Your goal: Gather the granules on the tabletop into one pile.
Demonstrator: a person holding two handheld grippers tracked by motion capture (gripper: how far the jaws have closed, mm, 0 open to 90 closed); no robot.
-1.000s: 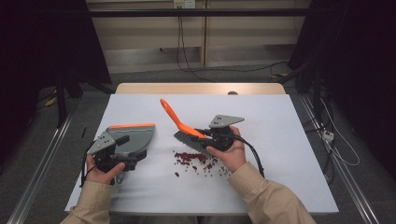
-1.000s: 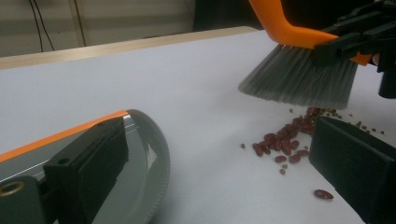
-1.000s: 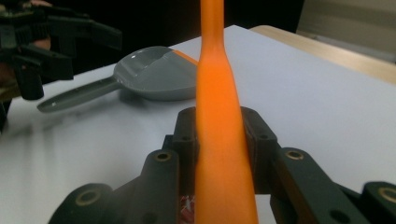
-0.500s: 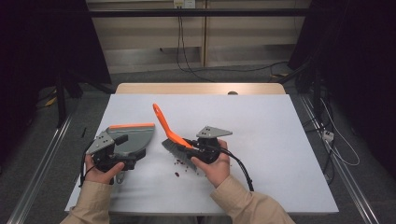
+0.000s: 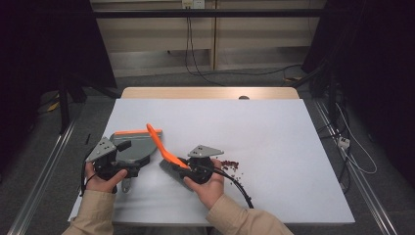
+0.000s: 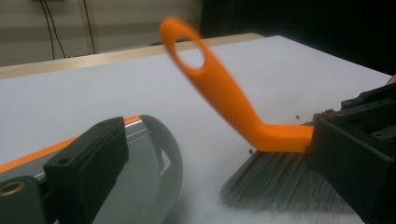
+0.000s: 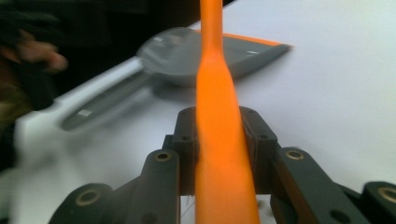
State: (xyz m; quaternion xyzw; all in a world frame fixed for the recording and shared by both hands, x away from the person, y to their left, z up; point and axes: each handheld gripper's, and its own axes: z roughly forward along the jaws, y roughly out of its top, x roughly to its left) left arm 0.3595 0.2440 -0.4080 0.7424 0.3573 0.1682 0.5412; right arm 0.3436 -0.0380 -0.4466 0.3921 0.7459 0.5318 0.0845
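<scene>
An orange-handled brush [image 5: 159,144] with grey bristles [image 5: 169,169] slants up and to the left from my right gripper [image 5: 182,165], which is shut on its handle near the head. In the right gripper view both pads clamp the orange handle [image 7: 219,140]. To the left lies a grey dustpan [image 5: 139,147] with an orange lip. My left gripper [image 5: 126,159] is shut on its rear rim, one jaw inside the pan [image 6: 149,154]. The bristles [image 6: 280,182] rest on the table just right of the pan. Small dark red bits [image 5: 229,165] lie right of my right hand.
The white table top [image 5: 274,132] has wide free room on its far half and right half. A wooden strip [image 5: 210,93] runs along the far edge. A black cable [image 5: 235,183] trails from my right gripper toward the near edge.
My right gripper has carried the brush leftward and down, from the table's middle to just beside the dustpan. The left gripper and the dustpan have stayed put.
</scene>
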